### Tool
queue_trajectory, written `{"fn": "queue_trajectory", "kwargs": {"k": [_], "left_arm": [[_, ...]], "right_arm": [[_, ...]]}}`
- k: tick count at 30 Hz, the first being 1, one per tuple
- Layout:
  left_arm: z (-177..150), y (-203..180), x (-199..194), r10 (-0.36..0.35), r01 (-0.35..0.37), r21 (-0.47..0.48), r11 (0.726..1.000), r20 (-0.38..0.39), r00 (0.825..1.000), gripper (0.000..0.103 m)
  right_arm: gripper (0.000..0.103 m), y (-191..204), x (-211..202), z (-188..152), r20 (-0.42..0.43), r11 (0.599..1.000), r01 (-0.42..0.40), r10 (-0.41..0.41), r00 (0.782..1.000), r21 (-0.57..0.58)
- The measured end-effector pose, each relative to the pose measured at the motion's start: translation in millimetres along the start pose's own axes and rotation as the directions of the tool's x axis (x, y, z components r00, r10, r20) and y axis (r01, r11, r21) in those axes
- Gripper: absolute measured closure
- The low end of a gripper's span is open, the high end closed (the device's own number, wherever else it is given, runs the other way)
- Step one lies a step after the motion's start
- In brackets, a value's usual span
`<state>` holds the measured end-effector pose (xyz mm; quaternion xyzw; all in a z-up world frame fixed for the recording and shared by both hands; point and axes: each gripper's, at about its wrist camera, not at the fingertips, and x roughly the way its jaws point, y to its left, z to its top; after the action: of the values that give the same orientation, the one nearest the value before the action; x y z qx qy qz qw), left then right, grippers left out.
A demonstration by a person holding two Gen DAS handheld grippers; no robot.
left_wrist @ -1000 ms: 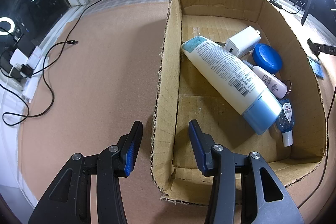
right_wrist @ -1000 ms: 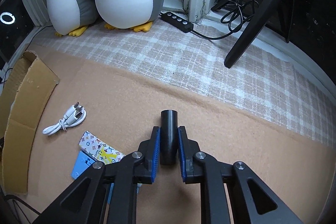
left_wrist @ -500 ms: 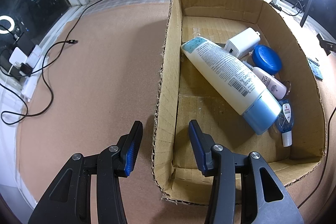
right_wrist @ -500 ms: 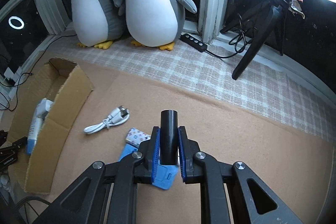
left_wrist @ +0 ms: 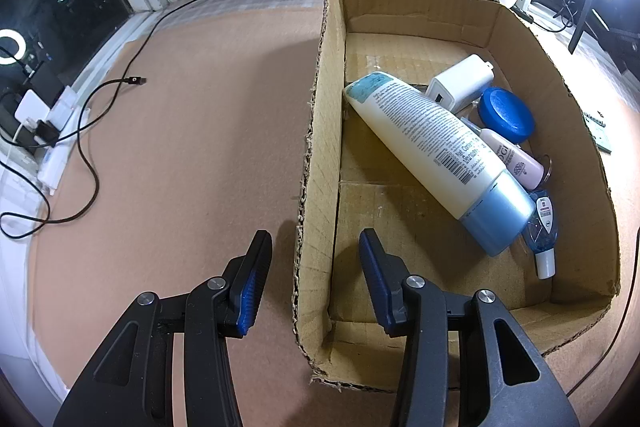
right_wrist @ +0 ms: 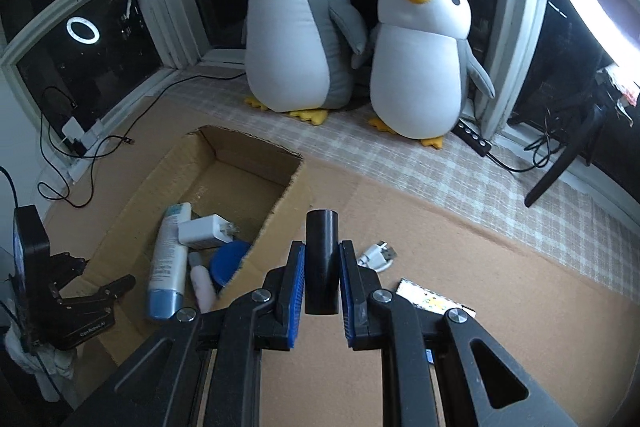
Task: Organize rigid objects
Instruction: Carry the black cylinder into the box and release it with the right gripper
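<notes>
My right gripper (right_wrist: 322,259) is shut on a black cylinder (right_wrist: 322,255) and holds it up in the air, to the right of the cardboard box (right_wrist: 280,203). My left gripper (left_wrist: 314,255) is open and straddles the box's left wall (left_wrist: 320,155) near its front corner. In the box lie a large white-and-blue lotion bottle (left_wrist: 432,155), a white charger (left_wrist: 460,83), a blue lid (left_wrist: 506,113), a small pink bottle (left_wrist: 512,159) and a small blue sanitiser bottle (left_wrist: 542,231). The left gripper also shows in the right wrist view (right_wrist: 88,301).
A white USB cable (right_wrist: 378,255), a patterned card (right_wrist: 432,301) and a blue item partly hidden under my right gripper lie on the brown mat right of the box. Two plush penguins (right_wrist: 296,27) stand at the window. A black cable (left_wrist: 88,131) runs on the left.
My right gripper has lifted and swung left with the black cylinder, bringing the box and penguins into view. The left gripper has stayed at the box wall.
</notes>
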<state>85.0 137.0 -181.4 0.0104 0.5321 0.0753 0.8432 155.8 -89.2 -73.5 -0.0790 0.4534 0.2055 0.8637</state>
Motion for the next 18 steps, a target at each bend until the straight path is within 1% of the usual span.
{"fn": "queue_trajectory", "kwargs": {"k": [3,11,18], "left_arm": [[0,0,0,-0.002,0.002,0.001,1.000,0.002,1.000,0.058],[-1,0,0,-0.003,0.003,0.000,1.000,0.003,1.000,0.058],[-1,1,0,-0.002,0.002,0.001,1.000,0.003,1.000,0.058]], "right_arm": [[0.088,13,4,6,0.005,1.000,-0.017,0.017,1.000,-0.004],[0.088,41,20,16,-0.005,0.999,-0.029,0.028,1.000,-0.036],[0.088,62,39,18,-0.022,0.998,-0.019,0.018,1.000,-0.061]]}}
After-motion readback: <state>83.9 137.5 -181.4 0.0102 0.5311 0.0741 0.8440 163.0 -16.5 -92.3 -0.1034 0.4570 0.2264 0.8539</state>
